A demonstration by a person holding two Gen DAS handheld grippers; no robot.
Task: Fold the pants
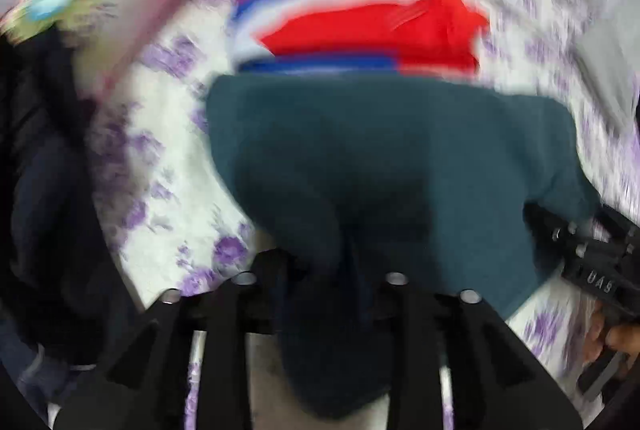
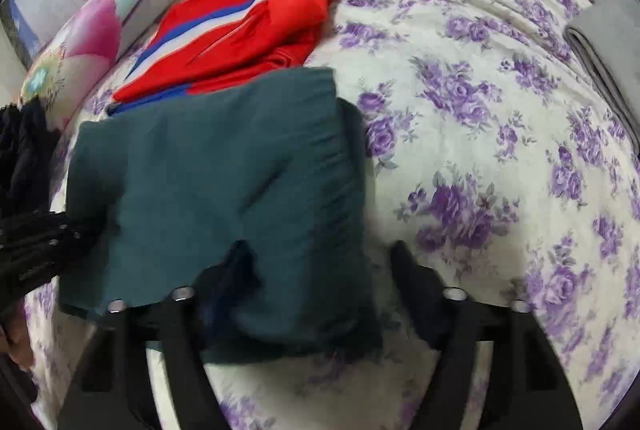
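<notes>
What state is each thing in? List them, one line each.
Dark teal cloth pants: folded into a thick rectangle, lying on the bed.
Red garment with blue and white stripes: folded, lying beyond the pants, its near edge under them.
Purple-flowered white bedsheet: spread, lightly wrinkled.
Pink and pale-blue bolster pillow: lying at the bed's far edge.
Left gripper: jaws apart, teal cloth between them.
Right gripper: open wide over the pants' corner.

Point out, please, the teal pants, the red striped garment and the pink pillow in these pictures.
teal pants [image 2: 208, 174], right wrist view, on the flat folded top layer.
red striped garment [image 2: 236, 30], right wrist view, on the red cloth below the stripes.
pink pillow [image 2: 96, 30], right wrist view, on its pink patch.
</notes>
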